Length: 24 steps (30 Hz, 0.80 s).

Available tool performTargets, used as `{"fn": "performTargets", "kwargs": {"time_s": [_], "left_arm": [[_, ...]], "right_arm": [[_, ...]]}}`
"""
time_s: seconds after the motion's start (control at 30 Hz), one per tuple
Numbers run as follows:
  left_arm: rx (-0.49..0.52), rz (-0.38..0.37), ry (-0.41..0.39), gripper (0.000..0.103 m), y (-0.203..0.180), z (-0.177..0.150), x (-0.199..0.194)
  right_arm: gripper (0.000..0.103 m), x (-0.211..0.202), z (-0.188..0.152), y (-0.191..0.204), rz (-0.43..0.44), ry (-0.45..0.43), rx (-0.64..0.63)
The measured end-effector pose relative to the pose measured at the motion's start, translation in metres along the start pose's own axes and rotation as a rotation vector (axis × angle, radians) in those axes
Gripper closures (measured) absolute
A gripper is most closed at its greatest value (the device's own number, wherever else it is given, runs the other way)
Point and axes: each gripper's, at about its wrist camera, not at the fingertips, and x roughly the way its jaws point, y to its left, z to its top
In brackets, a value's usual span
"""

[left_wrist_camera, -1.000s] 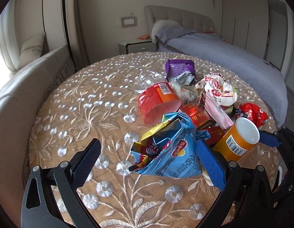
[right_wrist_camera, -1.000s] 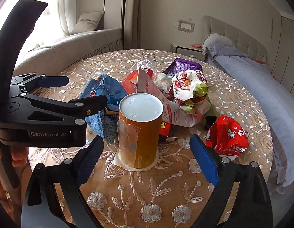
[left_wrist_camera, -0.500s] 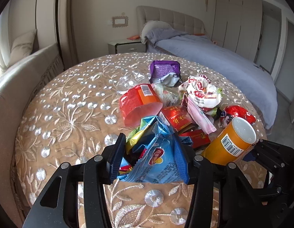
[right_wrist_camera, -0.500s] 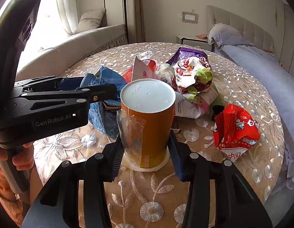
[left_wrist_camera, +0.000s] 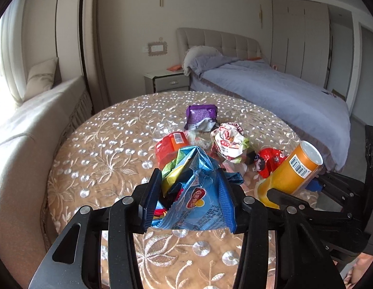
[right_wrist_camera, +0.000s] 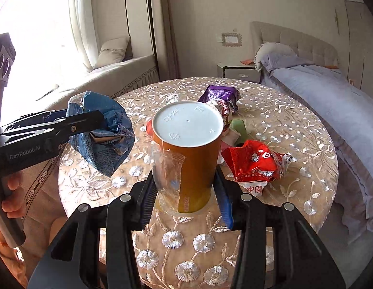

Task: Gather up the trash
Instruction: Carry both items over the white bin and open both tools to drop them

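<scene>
While raised: left tool (left_wrist_camera: 190,200) pinching blue bag (left_wrist_camera: 198,192), right tool (right_wrist_camera: 186,197) orange can (right_wrist_camera: 188,154).

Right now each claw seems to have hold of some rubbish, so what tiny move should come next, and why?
Probably carry both away from the table. The left gripper is shut on the blue snack bag, the right gripper on the orange cup, and no bin shows here.

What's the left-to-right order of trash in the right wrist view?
Blue chip bag held in the left tongs → orange cup held in the right tongs → red wrapper. The purple packet's place overlaps, so it is omitted.
</scene>
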Motion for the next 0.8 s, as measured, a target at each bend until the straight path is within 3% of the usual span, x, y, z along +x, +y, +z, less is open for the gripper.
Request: {"fn": "performTargets", "kwargs": {"time_s": [0.17, 0.37, 0.57, 0.8], "left_arm": [[0.102, -0.064, -0.039, 0.058, -0.048, 0.010, -0.018], [0.260, -0.218, -0.030, 0.058, -0.129, 0.010, -0.011], [0.436, -0.408, 0.064, 0.058, -0.227, -0.012, 0.023], [0.714, -0.641, 0.210, 0.058, -0.356, -0.077, 0.072]], "right_arm": [[0.057, -0.039, 0.002, -0.029, -0.036, -0.053, 0.022], [0.057, -0.095, -0.018, -0.080, -0.195, -0.076, 0.017], [0.057, -0.131, -0.080, -0.144, -0.401, 0.028, 0.056], [0.057, -0.138, -0.178, -0.206, -0.483, 0.208, 0.113]]}}
